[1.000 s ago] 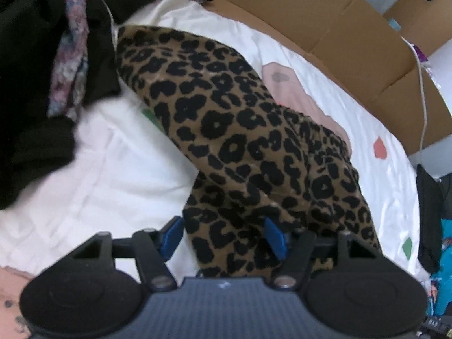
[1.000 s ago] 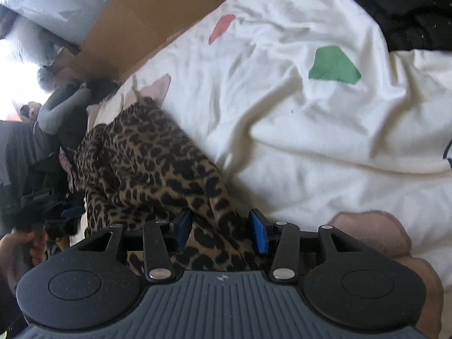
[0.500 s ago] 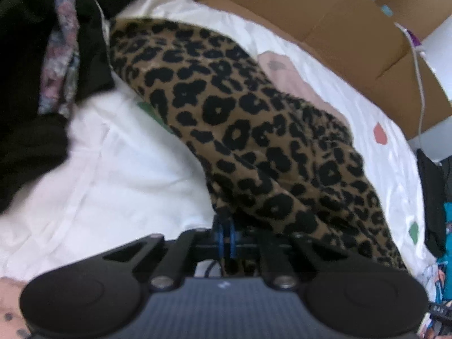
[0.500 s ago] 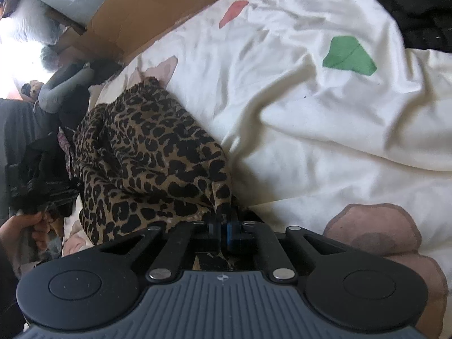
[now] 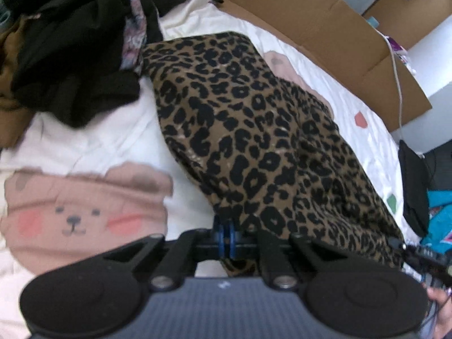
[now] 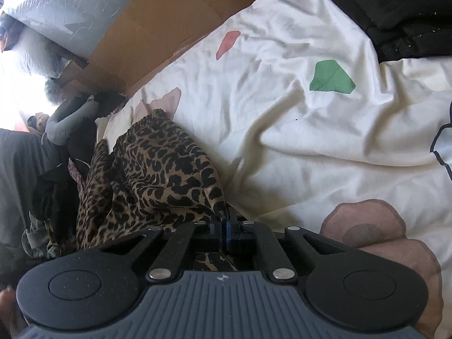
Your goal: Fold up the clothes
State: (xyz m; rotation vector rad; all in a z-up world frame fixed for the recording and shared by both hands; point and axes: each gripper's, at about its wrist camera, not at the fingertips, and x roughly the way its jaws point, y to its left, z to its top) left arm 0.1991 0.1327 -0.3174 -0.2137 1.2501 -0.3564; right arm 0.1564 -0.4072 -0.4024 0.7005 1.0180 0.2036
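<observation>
Now both the left gripper (image 5: 228, 233) and right gripper (image 6: 226, 230) are clamped on edges of the brown leopard-print fabric garment (image 5: 254, 130), apparently to lift and spread it over the white patterned bedsheet (image 6: 296, 130) for folding.

Soft daylight, blown-out window glare (image 6: 17, 93) at right-wrist view's left edge; left-wrist view motion-blurred throughout; fisheye bending at borders; faint shadows in bedsheet (image 6: 282, 130) folds.
</observation>
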